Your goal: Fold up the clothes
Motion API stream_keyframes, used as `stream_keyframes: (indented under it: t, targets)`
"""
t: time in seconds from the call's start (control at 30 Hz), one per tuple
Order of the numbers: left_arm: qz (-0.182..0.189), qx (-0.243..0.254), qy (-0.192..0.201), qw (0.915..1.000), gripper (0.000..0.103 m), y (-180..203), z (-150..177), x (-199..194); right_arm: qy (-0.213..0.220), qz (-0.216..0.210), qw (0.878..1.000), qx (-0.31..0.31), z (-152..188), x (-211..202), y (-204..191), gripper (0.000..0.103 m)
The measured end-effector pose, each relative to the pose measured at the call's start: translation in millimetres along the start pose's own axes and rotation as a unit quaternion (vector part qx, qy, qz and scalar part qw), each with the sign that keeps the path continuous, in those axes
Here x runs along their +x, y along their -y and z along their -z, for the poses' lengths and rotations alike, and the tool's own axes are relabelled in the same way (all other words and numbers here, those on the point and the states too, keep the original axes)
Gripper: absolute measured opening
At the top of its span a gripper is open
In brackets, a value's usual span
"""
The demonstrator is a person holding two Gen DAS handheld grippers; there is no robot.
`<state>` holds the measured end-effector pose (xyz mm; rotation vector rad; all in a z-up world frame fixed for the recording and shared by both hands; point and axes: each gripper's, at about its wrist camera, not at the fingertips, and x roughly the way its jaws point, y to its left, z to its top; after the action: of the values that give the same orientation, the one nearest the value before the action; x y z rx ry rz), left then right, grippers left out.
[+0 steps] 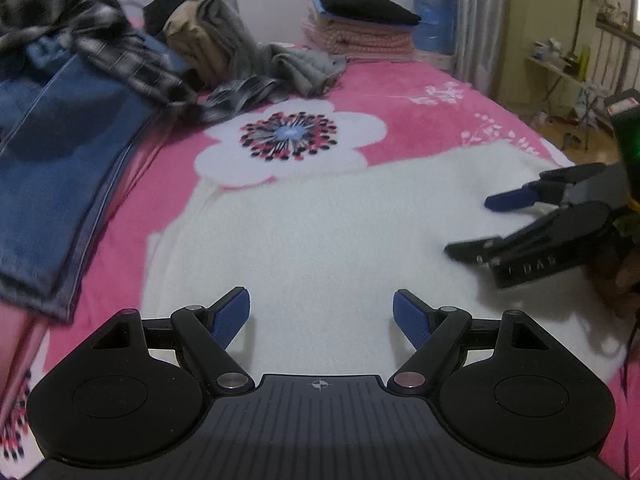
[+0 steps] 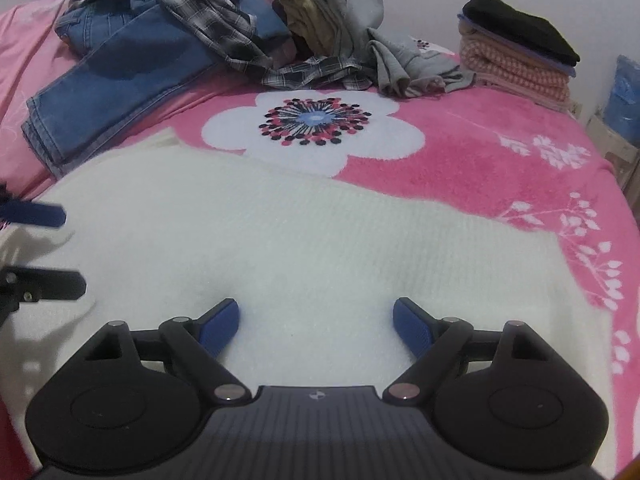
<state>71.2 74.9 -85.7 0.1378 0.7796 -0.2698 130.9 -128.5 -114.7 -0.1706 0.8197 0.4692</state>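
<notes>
A white knitted garment (image 1: 320,232) lies flat on the pink bed, and also fills the right wrist view (image 2: 320,248). My left gripper (image 1: 321,312) is open and empty, hovering over the garment's near part. My right gripper (image 2: 316,320) is open and empty over the same garment. It shows at the right of the left wrist view (image 1: 468,224), jaws apart. The left gripper's fingers (image 2: 36,216) show at the left edge of the right wrist view.
Blue jeans (image 1: 60,168) lie at the left. A pile of unfolded clothes (image 2: 320,28) with a plaid shirt (image 2: 208,12) sits at the back. A stack of folded clothes (image 1: 360,24) stands at the back right. The pink bedspread (image 2: 500,128) has a white flower print.
</notes>
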Motion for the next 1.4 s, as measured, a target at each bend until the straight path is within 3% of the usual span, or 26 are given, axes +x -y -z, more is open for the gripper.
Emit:
stream_keyframes:
  t: [0.3, 0.7, 0.77, 1.0, 1.17, 1.4]
  targets:
    - [0.015, -0.025, -0.01, 0.9995, 0.084, -12, -3, 45, 0.008, 0.004, 1.0, -0.004, 4, -4, -1, 0.087]
    - [-0.006, -0.002, -0.004, 1.0, 0.083, 6, -6, 6, 0.015, 0.004, 1.0, -0.003, 6, -4, 0, 0.087]
    - [-0.014, 0.016, -0.039, 0.999, 0.085, 13, 5, 16, 0.015, 0.004, 1.0, -0.003, 6, -4, 0, 0.087]
    - [-0.018, -0.004, -0.038, 0.9991, 0.09, 10, 10, 22, 0.005, 0.008, 1.0, 0.01, 0, -10, -1, 0.087]
    - [-0.021, -0.008, -0.042, 0.9989, 0.091, 10, 10, 21, 0.008, -0.003, 0.999, 0.053, -1, -38, 4, 0.086]
    - [-0.025, -0.011, -0.052, 0.9983, 0.092, 12, 8, 22, -0.014, 0.013, 1.0, 0.001, 17, -37, -5, 0.09]
